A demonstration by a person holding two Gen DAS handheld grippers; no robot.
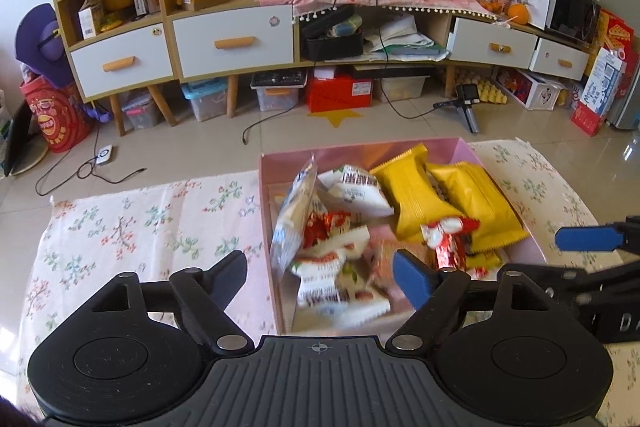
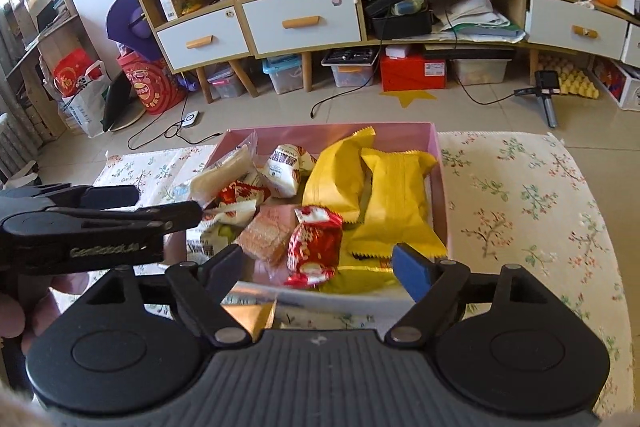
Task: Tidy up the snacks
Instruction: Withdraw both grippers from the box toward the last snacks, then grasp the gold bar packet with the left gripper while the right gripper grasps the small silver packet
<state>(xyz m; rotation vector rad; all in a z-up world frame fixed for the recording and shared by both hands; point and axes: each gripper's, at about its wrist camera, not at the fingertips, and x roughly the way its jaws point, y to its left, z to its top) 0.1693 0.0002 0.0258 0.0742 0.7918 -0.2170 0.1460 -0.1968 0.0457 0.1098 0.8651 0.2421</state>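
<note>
Flowery cloth (image 1: 132,223) covers the table, and a pink box (image 1: 267,211) sits on it, full of snacks. Behind are a tiled floor and a long cabinet (image 1: 232,39) with white drawers.

Both grippers hang over the near side of the box and point down into it. The left gripper (image 1: 320,273) has its fingers wide apart with nothing between them. The right gripper (image 2: 318,265) also has its fingers wide apart and empty. The snacks under them are only lying in the box, not held.

Inside the box, two yellow packs (image 2: 384,195) lie on the right side, one leaning on the other. White packs (image 1: 344,279) are piled on the left, and one clear bag (image 1: 294,215) stands up against the left wall. A red candy (image 2: 314,247) sits near the middle, beside a flat pink pack (image 2: 266,231).

These snacks look light and soft. The wrappers are thin and shiny, so I think they will be slippery and will crinkle when squeezed. The cakes or crackers inside could crush, so a gentle squeeze seems best. A good spot to grab a yellow pack is across its puffy middle, or on the flat sealed edge at its end. The red candy is small, so its twisted end looks easiest to pinch. The pile is loose, so pulling one pack may drag others along
</note>
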